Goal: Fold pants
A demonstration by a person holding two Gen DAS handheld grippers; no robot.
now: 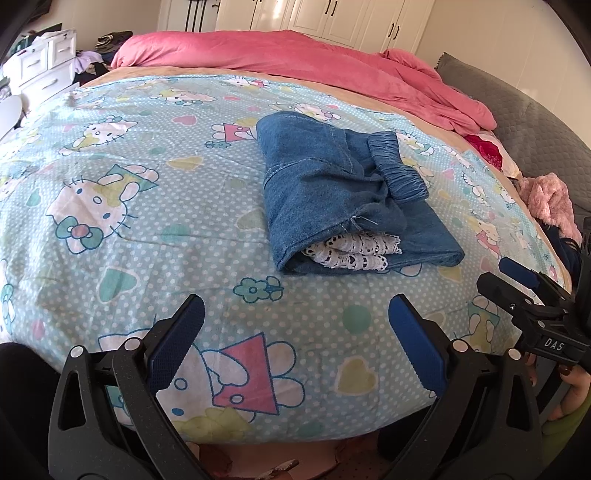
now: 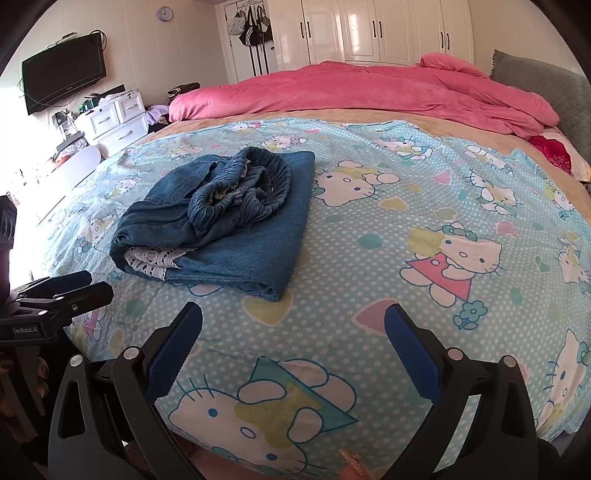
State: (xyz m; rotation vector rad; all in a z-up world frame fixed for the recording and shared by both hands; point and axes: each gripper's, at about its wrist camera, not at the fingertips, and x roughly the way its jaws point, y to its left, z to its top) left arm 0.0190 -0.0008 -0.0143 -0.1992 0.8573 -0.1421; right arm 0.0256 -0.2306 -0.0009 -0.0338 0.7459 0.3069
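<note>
Blue denim pants (image 1: 332,188) lie folded into a compact bundle on the light-blue cartoon-cat bedsheet (image 1: 147,221), elastic waistband on top and white lace trim showing at the near edge. In the right wrist view the pants (image 2: 221,221) sit left of centre. My left gripper (image 1: 295,332) is open and empty, hovering over the sheet in front of the pants. My right gripper (image 2: 293,332) is open and empty, near the bed's front edge, right of the pants. Each gripper shows in the other's view: the right gripper (image 1: 517,284), the left gripper (image 2: 85,284).
A pink duvet (image 1: 295,62) is bunched along the far side of the bed. Grey cushions (image 1: 517,110) and a pink fluffy item (image 1: 550,203) lie at the right. White drawers (image 2: 114,122), a TV (image 2: 62,77) and wardrobes (image 2: 369,29) stand beyond the bed.
</note>
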